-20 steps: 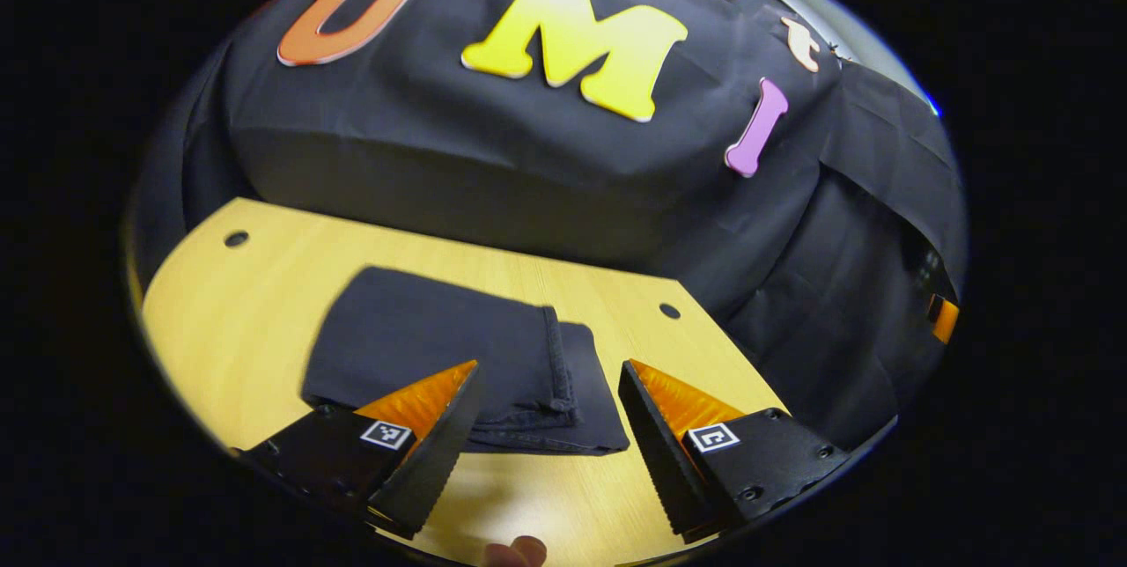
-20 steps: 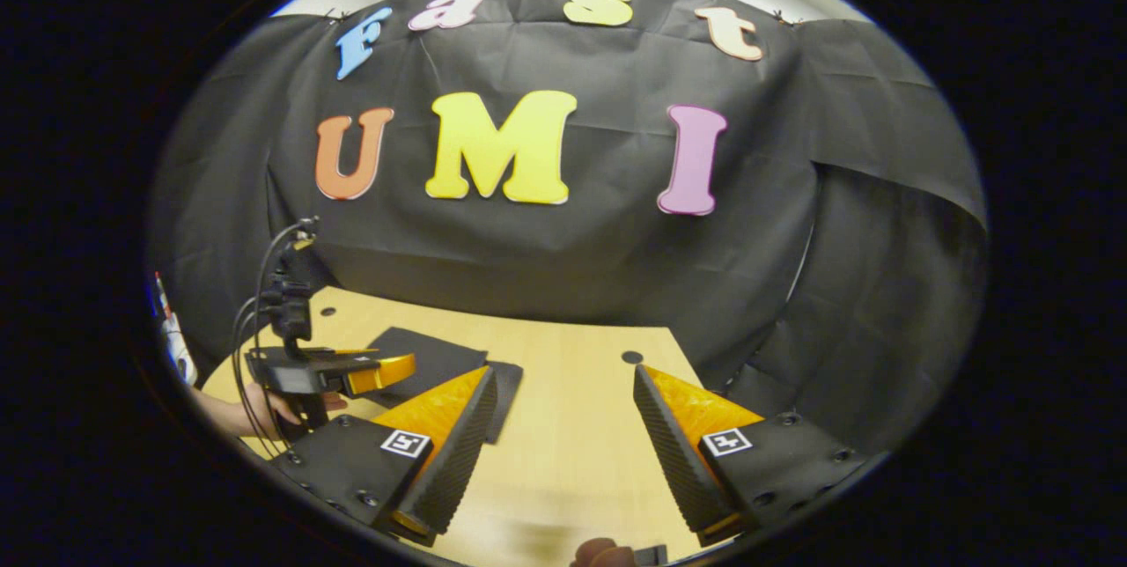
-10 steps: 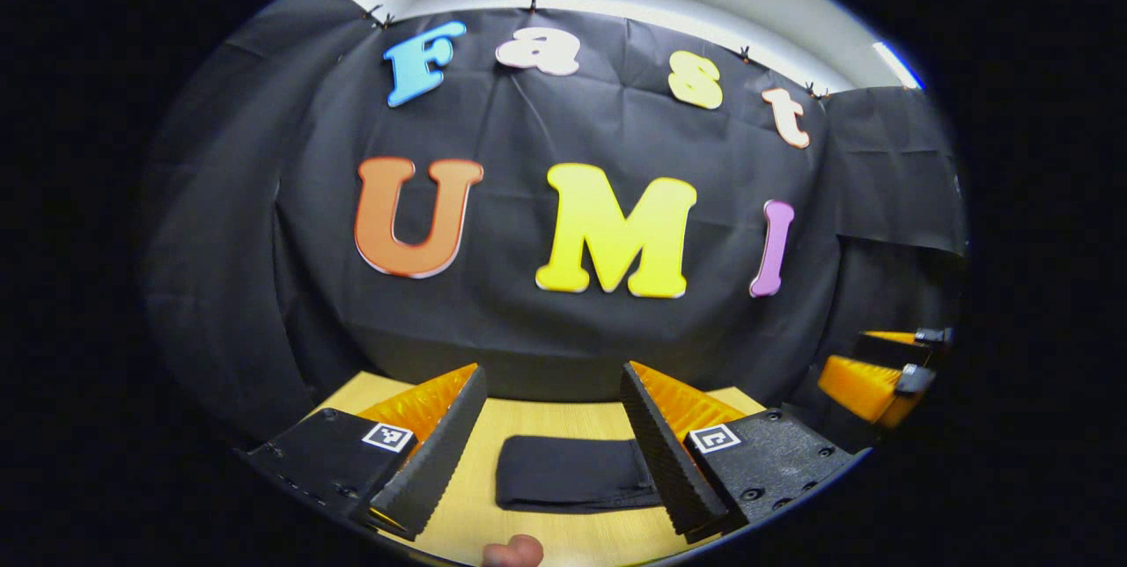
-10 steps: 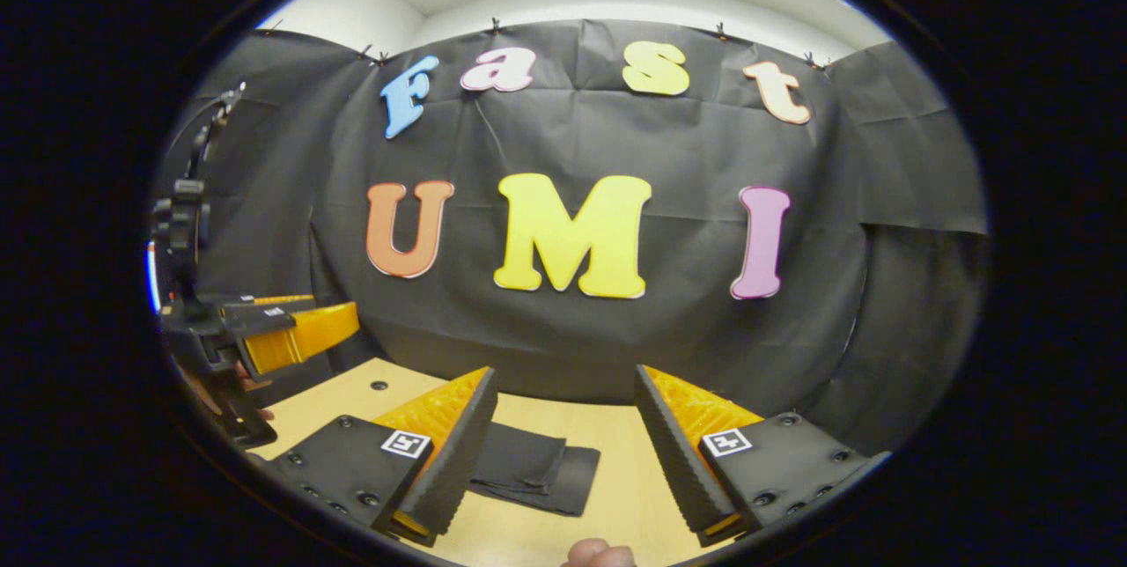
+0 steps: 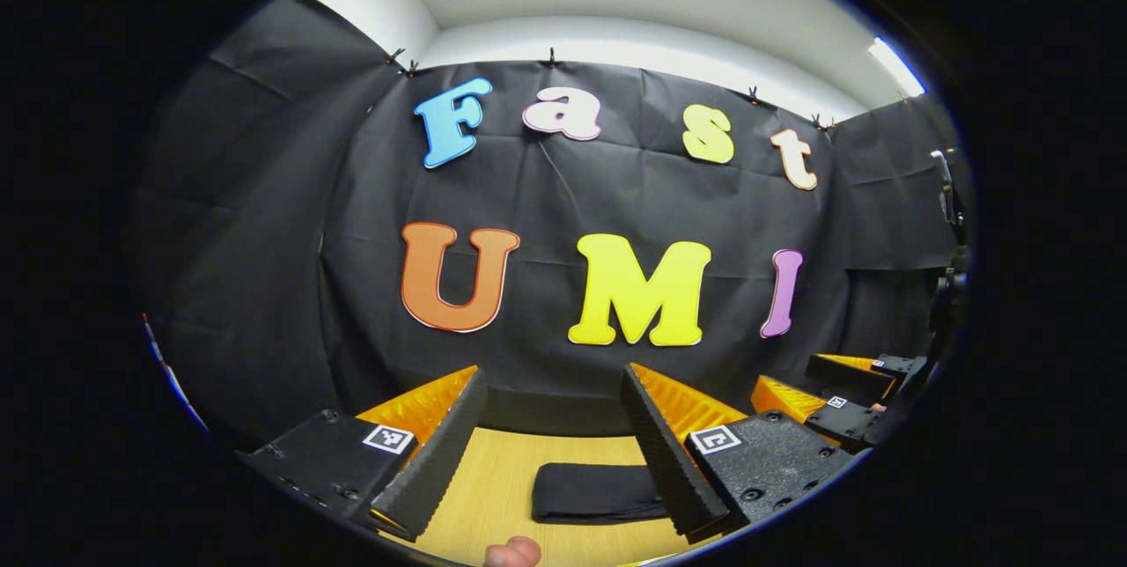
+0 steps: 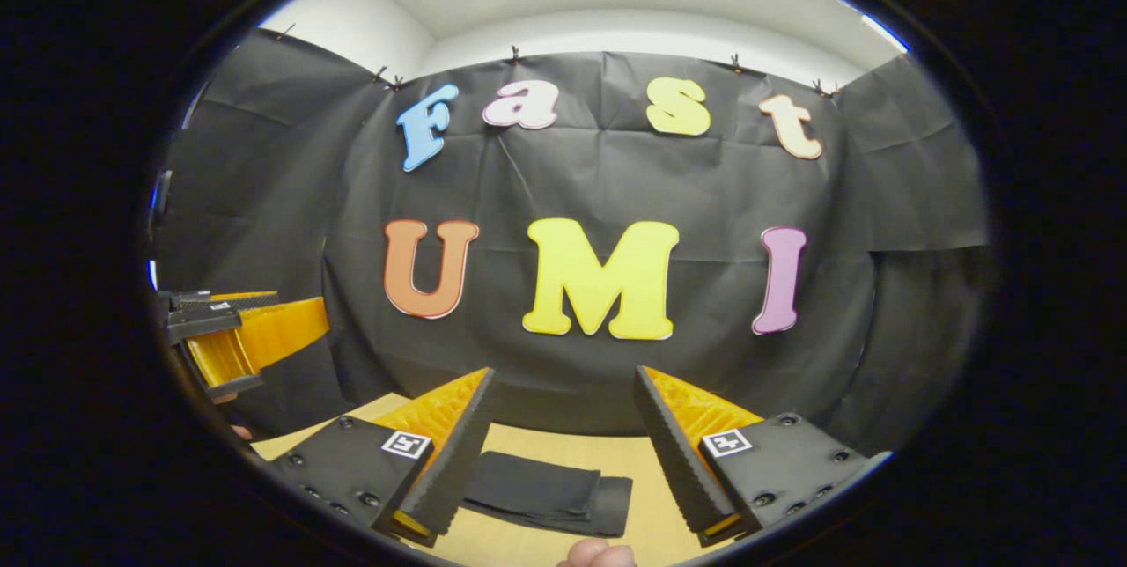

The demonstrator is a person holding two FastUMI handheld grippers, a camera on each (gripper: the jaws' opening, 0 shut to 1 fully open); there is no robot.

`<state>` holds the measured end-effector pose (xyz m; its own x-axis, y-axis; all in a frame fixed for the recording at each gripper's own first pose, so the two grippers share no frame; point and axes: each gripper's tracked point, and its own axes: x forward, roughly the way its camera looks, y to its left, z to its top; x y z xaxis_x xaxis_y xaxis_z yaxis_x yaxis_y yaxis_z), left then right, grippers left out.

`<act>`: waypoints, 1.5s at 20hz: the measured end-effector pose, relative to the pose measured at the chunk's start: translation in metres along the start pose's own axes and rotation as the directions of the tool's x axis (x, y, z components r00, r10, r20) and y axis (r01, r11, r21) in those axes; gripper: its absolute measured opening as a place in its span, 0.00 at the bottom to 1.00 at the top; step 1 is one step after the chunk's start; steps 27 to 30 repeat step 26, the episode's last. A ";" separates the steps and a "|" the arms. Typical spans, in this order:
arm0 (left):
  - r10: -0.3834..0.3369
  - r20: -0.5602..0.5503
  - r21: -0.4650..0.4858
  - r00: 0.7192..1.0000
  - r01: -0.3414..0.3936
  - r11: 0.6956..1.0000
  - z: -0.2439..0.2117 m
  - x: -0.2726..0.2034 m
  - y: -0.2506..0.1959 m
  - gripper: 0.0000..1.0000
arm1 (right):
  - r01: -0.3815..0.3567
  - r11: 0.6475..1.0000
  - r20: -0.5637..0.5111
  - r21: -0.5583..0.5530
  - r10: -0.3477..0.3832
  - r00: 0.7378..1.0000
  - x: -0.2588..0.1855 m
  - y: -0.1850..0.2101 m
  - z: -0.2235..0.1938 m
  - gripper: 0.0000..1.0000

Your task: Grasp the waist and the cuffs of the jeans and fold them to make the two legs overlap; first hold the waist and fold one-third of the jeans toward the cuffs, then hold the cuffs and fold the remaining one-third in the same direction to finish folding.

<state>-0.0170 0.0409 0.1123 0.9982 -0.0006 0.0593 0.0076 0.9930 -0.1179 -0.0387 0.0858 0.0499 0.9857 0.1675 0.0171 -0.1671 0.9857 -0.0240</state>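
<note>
Both cameras have tipped up since a second ago: we now see more of the booth wall and the ceiling, and the folded jeans (image 5: 594,493) have dropped to the bottom of each view, farther from the jaws than before.

Our left gripper (image 5: 550,452) hangs above the wooden bench (image 5: 493,479) with its jaws wide apart and nothing between them. In the left gripper view the right-hand finger covers the near end of the jeans, so we cannot make out that edge. What shows is a flat dark bundle lying across the view, its long axis running side to side. A fingertip (image 5: 512,553) of the person peeks in at the bottom rim, cut off.

Our right gripper (image 6: 561,452) is likewise raised and level, jaws wide open and empty. In the right gripper view the jeans (image 6: 550,492) lie on the bench (image 6: 638,497) between the two fingers, long axis left to right, one end tucked behind the left-hand finger; a narrower layer sticks out at the right end. Which end is waist and which is cuff we cannot tell. The left gripper (image 6: 242,338) shows at the left margin, partly cut off, and the right gripper (image 5: 836,400) shows at the far right of the left gripper view, held clear of the bench.
</note>
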 end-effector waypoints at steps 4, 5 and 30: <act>0.023 -0.006 -0.016 1.000 -0.023 1.000 0.001 -0.009 0.013 0.98 | -0.022 1.000 0.008 -0.009 0.022 1.000 0.000 0.018 0.003 0.94; 0.025 -0.004 -0.017 1.000 -0.025 1.000 0.003 -0.011 0.017 0.98 | -0.024 1.000 0.007 -0.001 0.024 1.000 0.000 0.021 0.002 0.94; 0.077 -0.007 -0.024 0.997 -0.077 0.997 0.014 -0.024 0.041 0.98 | -0.078 0.996 0.018 0.042 0.077 0.997 0.001 0.052 0.011 0.94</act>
